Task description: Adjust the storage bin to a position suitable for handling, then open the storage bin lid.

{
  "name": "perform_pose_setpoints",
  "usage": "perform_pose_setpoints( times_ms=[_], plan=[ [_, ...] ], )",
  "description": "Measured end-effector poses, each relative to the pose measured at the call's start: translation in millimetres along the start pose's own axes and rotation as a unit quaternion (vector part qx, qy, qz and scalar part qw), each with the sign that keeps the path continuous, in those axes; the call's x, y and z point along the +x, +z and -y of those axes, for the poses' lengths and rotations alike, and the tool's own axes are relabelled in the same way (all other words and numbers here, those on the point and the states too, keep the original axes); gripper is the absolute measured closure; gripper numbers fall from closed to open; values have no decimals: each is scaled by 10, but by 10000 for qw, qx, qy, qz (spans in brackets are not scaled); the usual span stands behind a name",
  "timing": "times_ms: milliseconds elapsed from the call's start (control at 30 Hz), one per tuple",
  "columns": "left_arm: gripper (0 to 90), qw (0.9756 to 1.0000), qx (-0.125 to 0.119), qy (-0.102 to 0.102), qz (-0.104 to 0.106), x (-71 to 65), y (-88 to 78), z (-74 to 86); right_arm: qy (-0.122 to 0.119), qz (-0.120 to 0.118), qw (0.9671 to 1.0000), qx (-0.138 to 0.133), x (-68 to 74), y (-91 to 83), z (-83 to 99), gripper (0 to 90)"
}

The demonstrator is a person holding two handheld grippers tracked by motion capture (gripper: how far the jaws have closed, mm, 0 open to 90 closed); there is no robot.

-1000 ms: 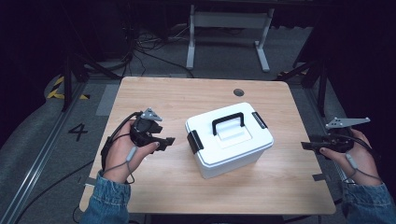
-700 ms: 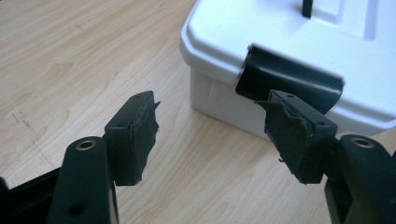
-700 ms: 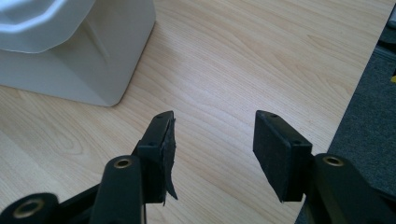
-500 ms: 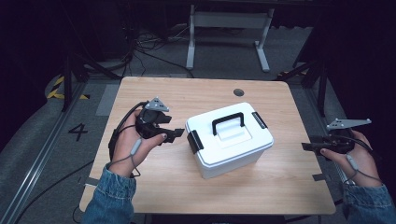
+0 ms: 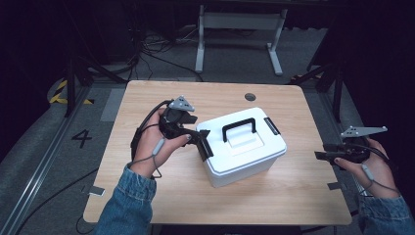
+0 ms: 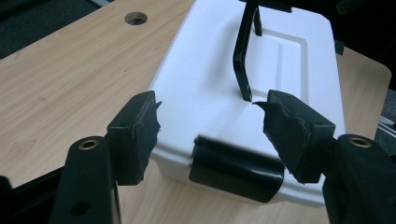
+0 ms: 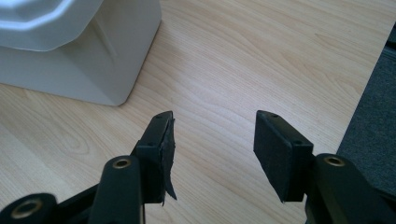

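Sitting mid-table on the pale wooden table [image 5: 147,191], the white rigid plastic storage box [image 5: 244,161] with a black carry handle [image 5: 239,128] looks stiff, smooth and probably slippery. The left gripper [image 6: 208,119] hovers with jaws apart on either side of the black latch [image 6: 236,170] at the box's left end, the likeliest hold. The right gripper [image 7: 212,140] waits spread wide near the table's right edge.

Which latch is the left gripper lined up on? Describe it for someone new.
Find the white lidded box in the middle of the wooden table. The latch is the black clip on the end facing the left gripper, unlike its twin latch on the far end.
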State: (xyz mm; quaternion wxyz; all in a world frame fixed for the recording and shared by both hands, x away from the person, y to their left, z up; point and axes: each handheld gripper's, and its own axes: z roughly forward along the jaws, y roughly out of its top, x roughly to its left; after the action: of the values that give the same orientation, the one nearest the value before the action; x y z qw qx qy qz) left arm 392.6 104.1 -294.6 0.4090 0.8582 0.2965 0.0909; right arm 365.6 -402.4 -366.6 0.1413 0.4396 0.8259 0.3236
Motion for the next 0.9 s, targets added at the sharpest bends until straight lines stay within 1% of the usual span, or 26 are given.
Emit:
perform_pose_setpoints(
  times_ms=[67, 167, 233, 267, 333, 400, 433, 467, 533, 600, 667, 733, 767, 800, 900],
  plan=[
    [364, 9999, -97, 77, 10, -16, 41, -42, -32, 4, 10000, -10, 0, 10, 9, 490],
    [364, 9997, -191, 114, 98, -34, 93, -95, -21, 3, 10000, 22, 9, 13, 24, 490],
    [364, 9996, -167, 143, 147, -42, 129, -124, 16, 8, 10000, 42, 14, 10, 32, 490],
    [364, 9996, -167, 143, 147, -42, 129, -124, -13, 12, 10000, 33, 10, 11, 35, 490],
    [364, 9996, -147, 174, 160, -50, 192, -174, -6, 9, 10000, 35, 12, 12, 42, 490],
    [364, 9996, -170, 143, 186, -60, 222, -197, -7, 8, 10000, 41, 17, 14, 48, 490],
    [364, 9995, -156, 185, 218, -61, 245, -222, -7, 8, 10000, 41, 17, 14, 48, 490],
    [366, 9994, -193, 182, 227, -72, 275, -245, 8, 7, 10000, 54, 20, 15, 50, 490],
    [366, 9991, -149, 261, 286, -87, 334, -296, 8, 12, 10000, 52, 18, 15, 51, 490],
    [367, 9991, -154, 276, 294, -100, 362, -315, 0, 9, 10000, 48, 16, 18, 54, 490],
    [369, 9988, -151, 292, 355, -122, 416, -350, 8, 1, 10000, 65, 15, 19, 57, 490],
    [369, 9986, -103, 362, 379, -137, 465, -382, -5, 19, 10000, 54, 12, 21, 53, 490],
    [369, 9983, -73, 405, 407, -150, 518, -408, -22, 17, 10000, 50, 15, 23, 45, 490],
    [369, 9983, -73, 405, 407, -150, 518, -408, -22, 17, 10000, 50, 15, 23, 45, 490],
    [369, 9982, -51, 399, 438, -160, 599, -439, -53, -15, 10000, 61, 18, 41, 43, 490]
  ],
)
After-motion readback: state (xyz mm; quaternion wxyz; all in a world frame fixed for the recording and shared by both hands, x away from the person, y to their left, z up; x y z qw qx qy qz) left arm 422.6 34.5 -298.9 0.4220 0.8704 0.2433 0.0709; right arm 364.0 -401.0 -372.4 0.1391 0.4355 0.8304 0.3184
